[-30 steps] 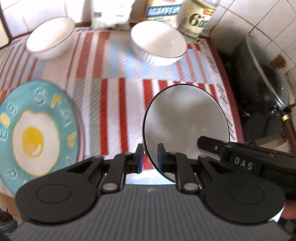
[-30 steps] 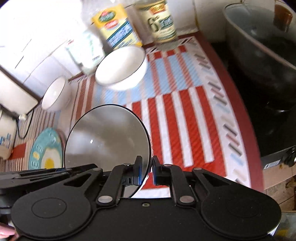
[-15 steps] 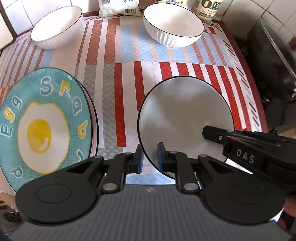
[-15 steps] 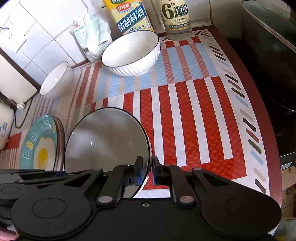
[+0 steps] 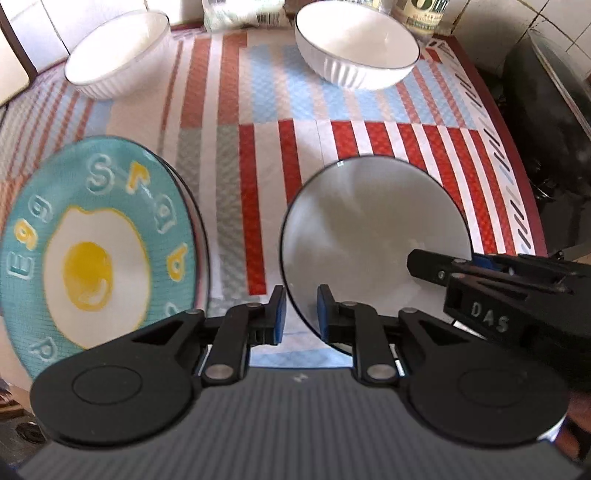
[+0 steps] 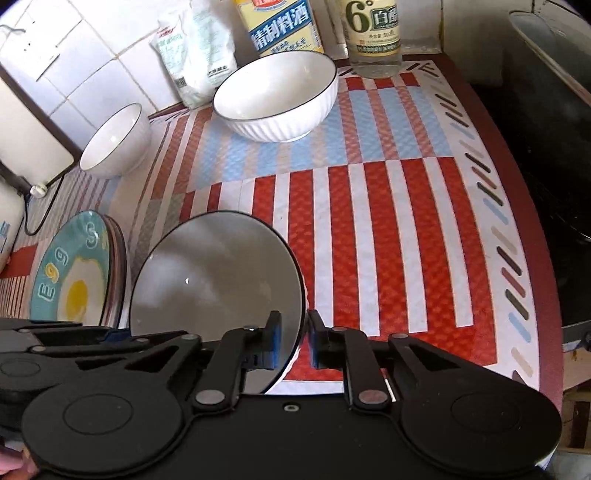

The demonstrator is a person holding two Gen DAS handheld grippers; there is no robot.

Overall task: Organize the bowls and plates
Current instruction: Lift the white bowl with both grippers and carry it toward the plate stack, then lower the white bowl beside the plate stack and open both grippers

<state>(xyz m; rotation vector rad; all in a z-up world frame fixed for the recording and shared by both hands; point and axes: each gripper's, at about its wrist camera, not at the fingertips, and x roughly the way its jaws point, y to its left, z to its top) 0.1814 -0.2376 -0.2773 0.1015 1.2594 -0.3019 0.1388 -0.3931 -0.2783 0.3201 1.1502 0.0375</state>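
Gray plate (image 5: 373,236) gripped on both rims, now lower.
Left gripper (image 5: 298,314), right gripper (image 6: 293,341) clamped; egg plate (image 5: 92,240) nearer at 9 o'clock, stacking next.

A home kitchen: tiled wall (image 6: 92,74), cooking-wine bottle (image 6: 280,26), lidded wok (image 5: 546,92).

White tiled wall (image 6: 96,70) behind the bench (image 6: 546,280), which has a dark red edge and a striped red, white and blue mat (image 6: 369,206). A dark lidded wok (image 5: 546,122) sits at its right. Bright daylight falls across the mat
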